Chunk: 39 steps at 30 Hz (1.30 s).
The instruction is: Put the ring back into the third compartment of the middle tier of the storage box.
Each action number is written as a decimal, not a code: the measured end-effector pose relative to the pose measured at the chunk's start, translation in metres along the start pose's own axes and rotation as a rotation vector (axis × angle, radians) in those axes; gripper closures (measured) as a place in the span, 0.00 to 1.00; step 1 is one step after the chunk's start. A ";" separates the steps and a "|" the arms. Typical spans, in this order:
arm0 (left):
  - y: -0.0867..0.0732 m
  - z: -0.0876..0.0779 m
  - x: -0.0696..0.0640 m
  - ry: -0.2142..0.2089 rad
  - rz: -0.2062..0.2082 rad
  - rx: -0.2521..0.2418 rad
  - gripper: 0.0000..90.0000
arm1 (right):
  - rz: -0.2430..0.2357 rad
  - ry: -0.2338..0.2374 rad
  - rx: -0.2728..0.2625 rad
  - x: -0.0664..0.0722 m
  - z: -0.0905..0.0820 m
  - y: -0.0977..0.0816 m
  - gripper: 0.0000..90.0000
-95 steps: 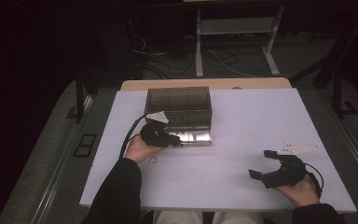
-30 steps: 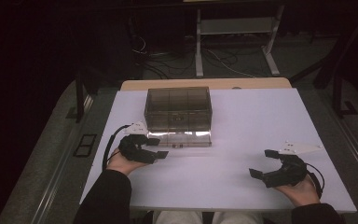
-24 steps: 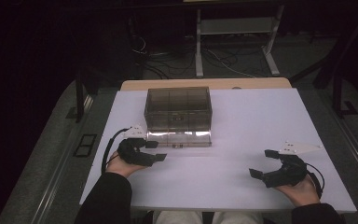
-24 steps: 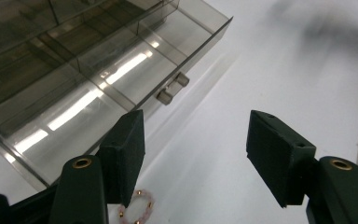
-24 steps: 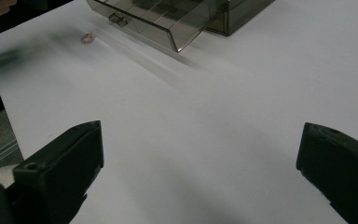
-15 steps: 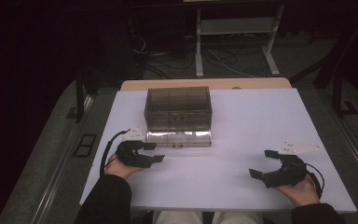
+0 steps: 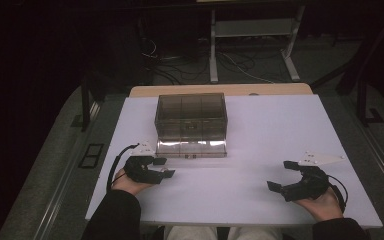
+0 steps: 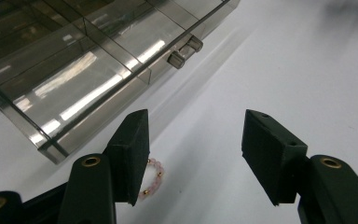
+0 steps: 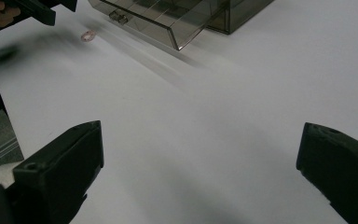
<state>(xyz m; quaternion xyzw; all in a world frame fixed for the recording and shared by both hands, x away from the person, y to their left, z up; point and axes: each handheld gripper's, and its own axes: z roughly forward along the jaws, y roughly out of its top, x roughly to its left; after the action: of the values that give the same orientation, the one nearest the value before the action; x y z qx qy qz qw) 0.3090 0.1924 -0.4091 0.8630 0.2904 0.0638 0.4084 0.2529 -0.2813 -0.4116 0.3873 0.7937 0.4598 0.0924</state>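
We see the left hand-held gripper (image 7: 164, 168) resting on the white worktop (image 7: 260, 130), just near of the smoky clear box (image 7: 190, 115) w/ its bottom drawer (image 7: 192, 147) pulled out toward us. Its jaws have just been closing but are apart w/ nothing btwn them, so released. In the left gripper view a small pink bead bracelet (image 8: 152, 181) lies flat on the worktop, partly hidden behind the left jaw, just near of the drawer's corner and not touching it. Two small knobs (image 8: 185, 52) stick out of the drawer front. The right hand-held gripper (image 7: 285, 176) sits at the near right, well apart from the box, jaws wide and released, nothing btwn them.
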 end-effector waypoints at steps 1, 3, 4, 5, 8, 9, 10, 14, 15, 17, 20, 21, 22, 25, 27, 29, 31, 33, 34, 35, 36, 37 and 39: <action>-0.001 0.000 0.000 -0.001 -0.002 -0.001 0.46 | 0.000 0.000 0.000 0.000 0.000 0.000 0.00; -0.004 0.000 0.001 -0.002 -0.001 0.009 0.47 | -0.002 0.001 -0.001 0.000 0.000 0.000 0.00; -0.005 0.001 0.002 -0.006 -0.005 0.010 0.48 | -0.002 0.001 -0.001 0.000 0.000 0.000 0.00; -0.006 0.001 0.003 -0.010 -0.010 0.015 0.48 | 0.001 0.002 0.000 0.000 0.000 0.000 0.00; -0.010 0.003 0.006 -0.019 -0.022 0.026 0.50 | 0.000 0.002 0.000 0.000 0.000 0.000 0.00; -0.011 0.003 0.006 -0.017 -0.026 0.029 0.51 | -0.001 0.002 -0.001 0.000 0.000 0.000 0.00; -0.012 0.003 0.007 -0.015 -0.021 0.039 0.53 | 0.000 0.002 0.000 0.000 0.000 0.000 0.00; -0.018 0.003 0.010 -0.004 -0.018 0.046 0.58 | -0.002 0.002 -0.001 0.000 0.000 0.000 0.00; -0.019 0.004 0.011 -0.003 -0.004 0.050 0.60 | -0.004 0.002 -0.001 0.000 0.000 0.000 0.00; -0.021 0.005 0.012 0.004 0.000 0.055 0.61 | -0.004 0.002 -0.001 0.001 0.000 0.000 0.00; -0.022 0.007 0.012 0.009 0.008 0.062 0.63 | -0.003 0.003 0.000 0.001 0.000 0.000 0.00; -0.022 0.007 0.012 0.010 0.021 0.066 0.64 | -0.003 0.003 0.000 0.001 0.000 0.000 0.00; -0.023 0.008 0.013 0.011 0.031 0.070 0.65 | -0.003 0.003 0.000 0.001 0.000 0.000 0.00; -0.023 0.011 0.012 0.024 0.038 0.071 0.68 | -0.004 0.003 0.001 0.001 0.000 0.000 0.00; -0.024 0.013 0.013 0.027 0.042 0.077 0.70 | -0.005 0.003 0.002 0.001 0.001 0.000 0.00; -0.024 0.014 0.013 0.033 0.056 0.089 0.70 | -0.004 0.004 0.003 0.001 0.001 0.000 0.00; -0.024 0.016 0.013 0.034 0.066 0.091 0.71 | -0.003 0.003 0.003 0.001 0.001 0.000 0.00; -0.024 0.017 0.014 0.036 0.069 0.090 0.71 | -0.004 0.004 0.006 0.001 0.001 0.000 0.00; -0.024 0.018 0.014 0.033 0.057 0.081 0.71 | -0.006 0.004 0.007 0.001 0.002 0.000 0.00; -0.024 0.018 0.015 0.028 0.055 0.080 0.71 | -0.007 0.005 0.009 0.001 0.002 0.000 0.00; -0.024 0.018 0.017 0.029 0.060 0.089 0.71 | -0.008 0.004 0.009 0.001 0.002 0.000 0.00; -0.024 0.019 0.018 0.027 0.061 0.090 0.72 | -0.008 0.004 0.009 0.001 0.002 0.000 0.00; -0.025 0.020 0.019 0.026 0.047 0.092 0.73 | -0.007 0.005 0.008 0.001 0.002 0.000 0.00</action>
<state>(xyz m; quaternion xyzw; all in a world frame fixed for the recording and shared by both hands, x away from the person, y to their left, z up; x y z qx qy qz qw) 0.3205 0.2019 -0.4429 0.8865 0.2781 0.0710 0.3629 0.2533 -0.2795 -0.4121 0.3837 0.7972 0.4572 0.0906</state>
